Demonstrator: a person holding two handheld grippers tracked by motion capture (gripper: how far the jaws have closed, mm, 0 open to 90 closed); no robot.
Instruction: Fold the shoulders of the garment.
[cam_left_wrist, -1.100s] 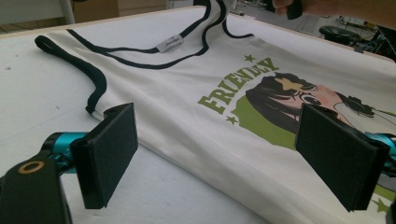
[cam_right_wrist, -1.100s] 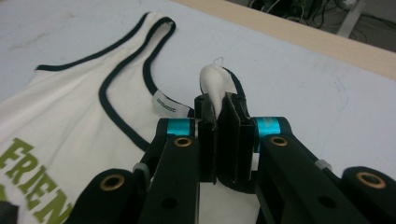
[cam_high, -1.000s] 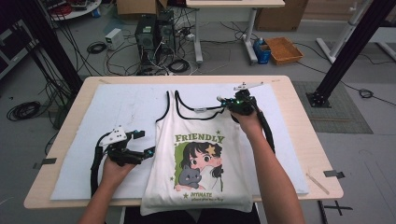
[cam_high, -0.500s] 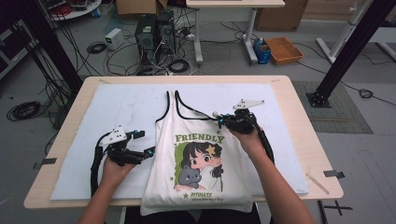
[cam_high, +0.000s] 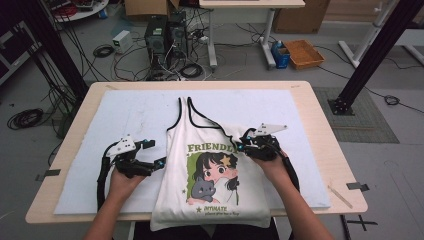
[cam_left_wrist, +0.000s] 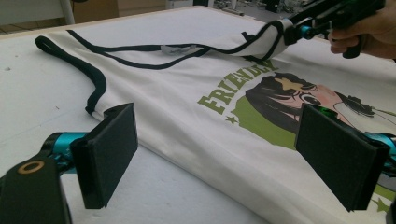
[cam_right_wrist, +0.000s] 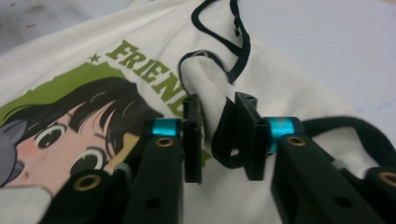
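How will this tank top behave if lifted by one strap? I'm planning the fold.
Probably floppy: the tank top drapes and creases where the right gripper, its jaws just opening, has the strap between them. Likely light, a thin single layer. It may drag on the white mat rather than slide.

L gripper (cam_high: 150, 161) low, jaws spread wide, nothing between. R gripper (cam_right_wrist: 218, 135) jaws narrow, just been opening (strap fold between them, pads barely off it). Both forearms enter from bottom edge.
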